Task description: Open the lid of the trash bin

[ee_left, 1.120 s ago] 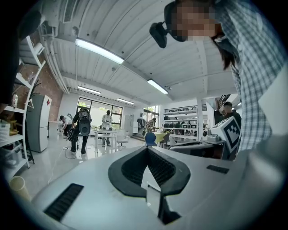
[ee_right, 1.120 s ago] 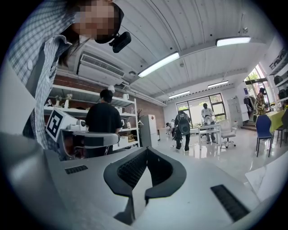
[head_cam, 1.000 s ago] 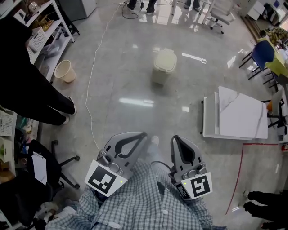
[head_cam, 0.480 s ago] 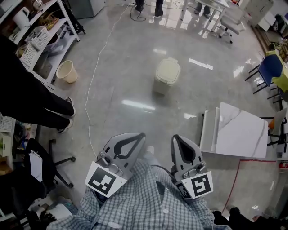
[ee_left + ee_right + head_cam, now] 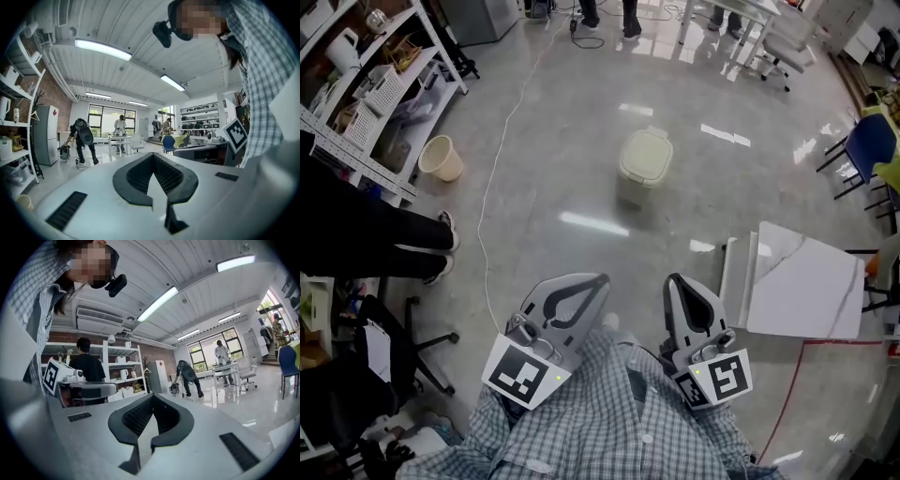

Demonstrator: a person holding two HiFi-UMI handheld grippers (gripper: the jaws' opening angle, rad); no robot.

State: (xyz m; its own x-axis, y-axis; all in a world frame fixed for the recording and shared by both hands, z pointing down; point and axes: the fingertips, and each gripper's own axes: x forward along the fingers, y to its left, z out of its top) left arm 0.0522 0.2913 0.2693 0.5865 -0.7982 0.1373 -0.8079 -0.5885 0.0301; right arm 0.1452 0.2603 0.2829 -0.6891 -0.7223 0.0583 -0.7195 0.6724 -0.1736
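Pale cream plastic: trash bin [image 5: 643, 167] upright on the glossy grey floor [image 5: 553, 141], lid [image 5: 645, 150] down flat on top. Well apart from both tongs, ahead of them and roughly between their lines.

Left tongs [image 5: 598, 280] held low in front of a checked shirt [image 5: 609, 427], pressed together with nothing between, tips pointing up the head view toward the bin. Right tongs [image 5: 674, 280] just beside them, likewise closed and empty. A marker cube at the rear of each.

Left of the bin, a cream bucket [image 5: 441, 157] close beside metal shelving [image 5: 370, 70] loaded with boxes and baskets. A white cable [image 5: 490, 202] trailing along the floor between bucket and bin.

To the right, a white marbled slab [image 5: 802, 281] near a blue chair [image 5: 869, 141]. At the left edge, a person in black [image 5: 366, 230], and lower down a black office chair [image 5: 408, 347]. A red line [image 5: 787, 394] on the floor at lower right.
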